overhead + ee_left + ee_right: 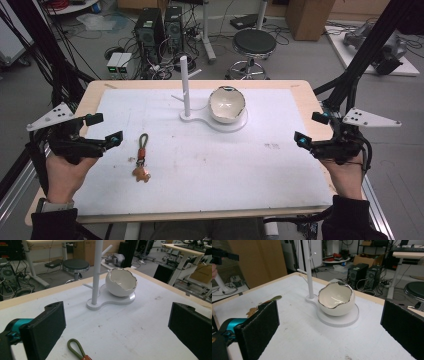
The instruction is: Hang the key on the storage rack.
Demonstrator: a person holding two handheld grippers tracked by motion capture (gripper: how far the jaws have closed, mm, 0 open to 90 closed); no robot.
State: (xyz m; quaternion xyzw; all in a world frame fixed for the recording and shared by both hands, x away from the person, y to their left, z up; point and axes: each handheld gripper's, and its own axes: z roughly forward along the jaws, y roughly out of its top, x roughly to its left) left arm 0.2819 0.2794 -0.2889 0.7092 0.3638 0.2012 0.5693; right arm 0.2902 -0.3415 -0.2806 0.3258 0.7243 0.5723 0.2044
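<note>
White egg-shaped bowl (pixel 227 104), jagged gold-edged rim, opening tilted up, sits on round disc of white stand (pixel 215 120). Stand: flat base, upright white post with short side pegs, post just left of bowl; far-centre of worktop (pixel 210 165). Keychain (pixel 142 157) flat on worktop, near left, well apart from stand: olive-green cord loop, orange clasp, tan star-like charm at near end.

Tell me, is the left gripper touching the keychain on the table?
Apart. In the high view the left gripper sits left of the keychain with bare white table between them, jaws open and holding nothing.
</note>
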